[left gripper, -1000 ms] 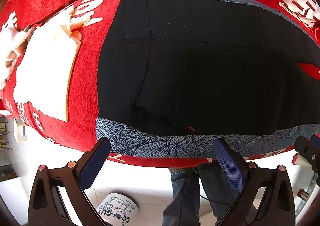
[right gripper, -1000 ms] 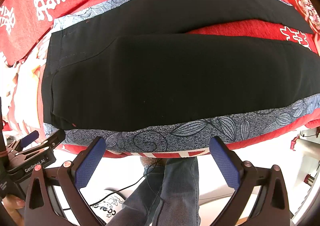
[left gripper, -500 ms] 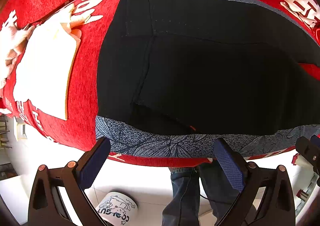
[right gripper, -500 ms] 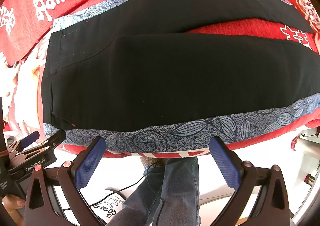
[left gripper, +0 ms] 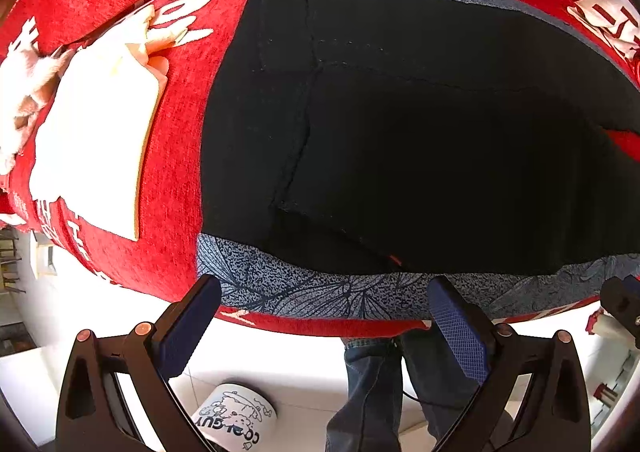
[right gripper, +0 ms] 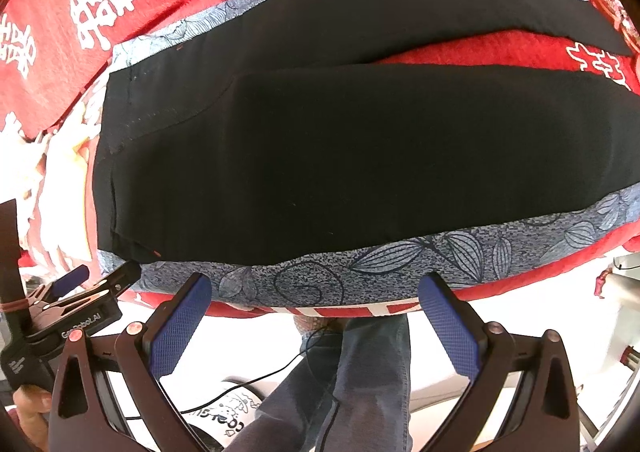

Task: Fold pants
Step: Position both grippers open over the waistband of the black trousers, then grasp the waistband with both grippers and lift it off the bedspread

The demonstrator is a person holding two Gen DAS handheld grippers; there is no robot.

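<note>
Black pants with blue-grey leaf-print side stripes lie flat on a red cloth-covered table, waistband to the left. In the right wrist view the pants show both legs running right, with red cloth between them. My left gripper is open and empty, just off the near edge by the waistband corner. My right gripper is open and empty, over the near edge at the printed stripe. The left gripper also shows in the right wrist view.
A folded cream cloth lies on the table left of the pants. The table edge runs just ahead of both grippers. Below it are a white printed bucket, the person's jeans and a thin cable.
The left wrist view has drifted slightly, the pants sitting a little lower in frame. Both grippers stay open; the pants have not moved.
</note>
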